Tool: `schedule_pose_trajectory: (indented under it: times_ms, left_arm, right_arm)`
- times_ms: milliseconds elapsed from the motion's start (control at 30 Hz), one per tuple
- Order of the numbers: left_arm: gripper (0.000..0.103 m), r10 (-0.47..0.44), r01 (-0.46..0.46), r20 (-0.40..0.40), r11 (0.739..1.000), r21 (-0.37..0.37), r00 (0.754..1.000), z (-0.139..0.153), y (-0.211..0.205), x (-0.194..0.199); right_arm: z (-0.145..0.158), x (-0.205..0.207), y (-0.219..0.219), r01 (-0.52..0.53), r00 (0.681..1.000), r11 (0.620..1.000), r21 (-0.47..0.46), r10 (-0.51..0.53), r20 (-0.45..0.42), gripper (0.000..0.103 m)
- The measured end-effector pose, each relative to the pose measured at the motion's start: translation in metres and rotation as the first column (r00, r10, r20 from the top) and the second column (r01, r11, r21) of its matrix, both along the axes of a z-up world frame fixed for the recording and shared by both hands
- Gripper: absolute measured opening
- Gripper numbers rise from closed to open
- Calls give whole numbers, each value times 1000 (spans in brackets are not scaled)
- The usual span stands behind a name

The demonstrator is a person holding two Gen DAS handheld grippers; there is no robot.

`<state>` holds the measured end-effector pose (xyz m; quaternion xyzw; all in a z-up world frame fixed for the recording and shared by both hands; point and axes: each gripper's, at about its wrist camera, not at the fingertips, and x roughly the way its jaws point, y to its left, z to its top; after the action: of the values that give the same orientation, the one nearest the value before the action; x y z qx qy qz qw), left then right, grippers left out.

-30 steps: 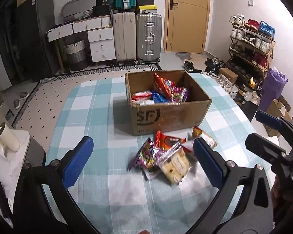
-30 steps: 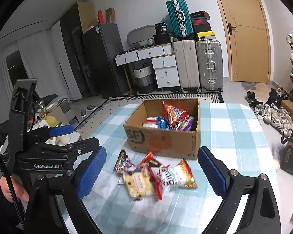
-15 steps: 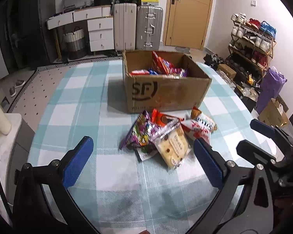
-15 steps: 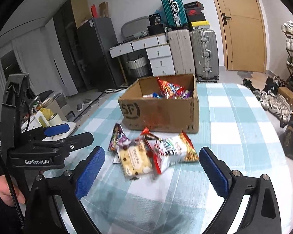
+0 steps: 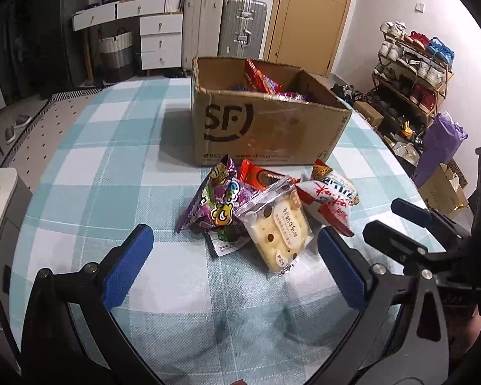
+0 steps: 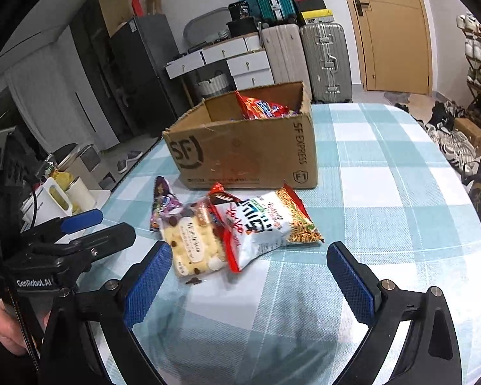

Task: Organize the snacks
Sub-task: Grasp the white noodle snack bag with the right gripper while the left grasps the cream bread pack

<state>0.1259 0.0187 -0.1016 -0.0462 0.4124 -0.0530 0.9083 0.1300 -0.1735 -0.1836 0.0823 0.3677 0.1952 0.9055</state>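
**Open cloth before me, box behind the pile**

Bare worktop (image 5: pixel 89 173) lies between my spread jaws and the snack pile (image 5: pixel 266 205), so I can come in low from the near edge. The cardboard box (image 5: pixel 266 128) stands just behind the pile. My right side of the worktop is bare too.

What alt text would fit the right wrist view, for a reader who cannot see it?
The open right gripper hovers over a pile of snack packets on a checked tablecloth, in front of a cardboard box holding more snacks. The left gripper is at the left edge.
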Motion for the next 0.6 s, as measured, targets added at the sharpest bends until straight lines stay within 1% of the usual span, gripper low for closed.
schedule_pose_trajectory:
  times_ms: [400, 600]
  left_arm:
    - [102, 22, -25, -67, 999, -40, 998, -30, 4, 19]
    - [102, 26, -31, -71, 998, -63, 997, -37, 6, 24]
  right_arm:
    - [-26, 44, -2, -39, 998, 999, -15, 38, -40, 99]
    - [-39, 72, 0, -70, 994, 998, 6, 70, -80, 99]
